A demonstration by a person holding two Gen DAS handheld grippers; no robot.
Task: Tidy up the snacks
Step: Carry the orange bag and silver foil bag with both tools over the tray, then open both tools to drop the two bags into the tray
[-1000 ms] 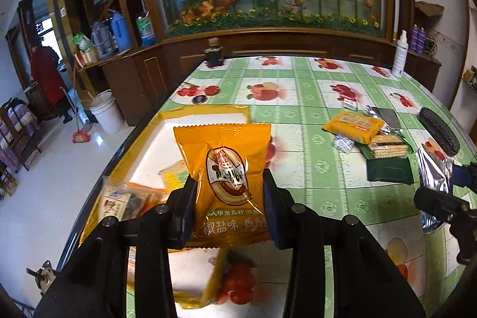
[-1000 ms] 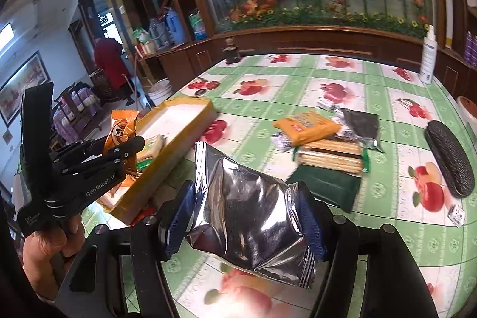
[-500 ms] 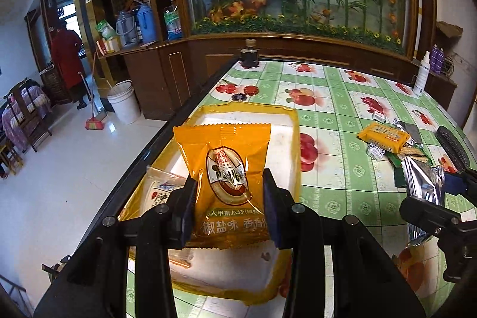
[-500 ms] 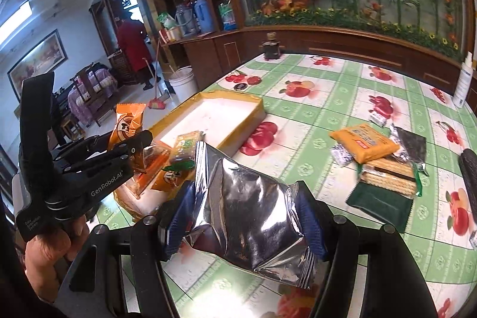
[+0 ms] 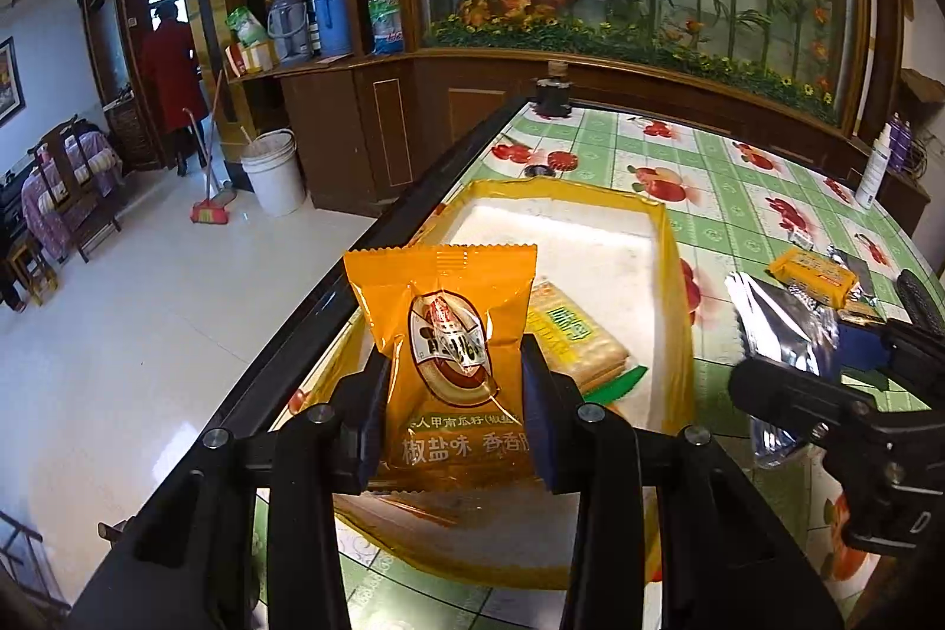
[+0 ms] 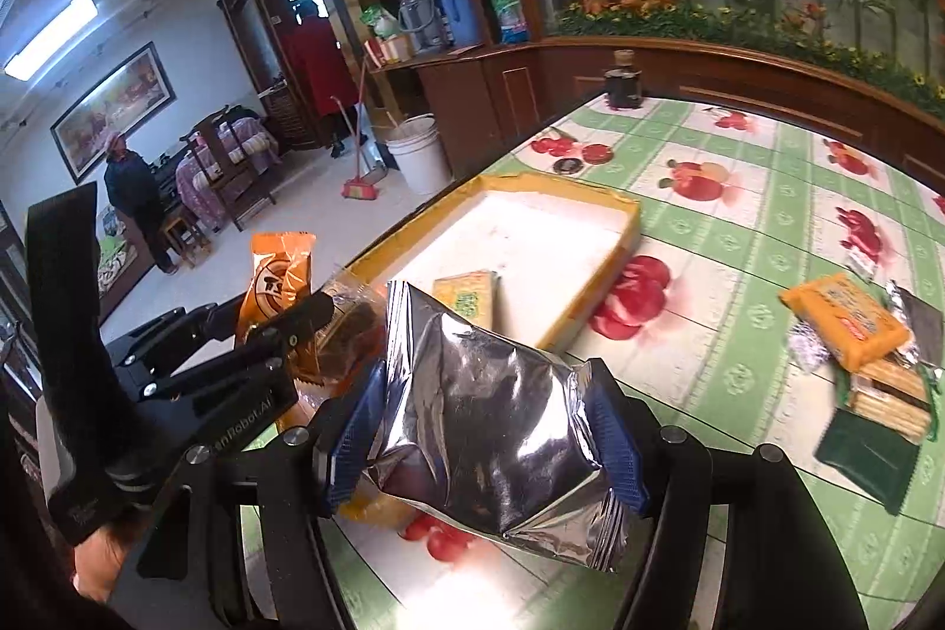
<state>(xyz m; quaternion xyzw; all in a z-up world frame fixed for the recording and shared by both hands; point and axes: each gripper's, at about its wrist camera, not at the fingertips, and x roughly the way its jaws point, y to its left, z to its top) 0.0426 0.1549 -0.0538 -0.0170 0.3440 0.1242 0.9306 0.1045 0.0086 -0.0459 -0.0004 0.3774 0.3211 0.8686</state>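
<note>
Both grippers moved over the tray (image 5: 673, 276); arm reads "GenRobot.AI".

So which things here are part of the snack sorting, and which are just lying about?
Part of the job:
orange snack packet in left gripper
silver foil bag in right gripper
yellow tray
loose snacks on the table

Lying about:
dark bottle
white bucket
broom
</note>
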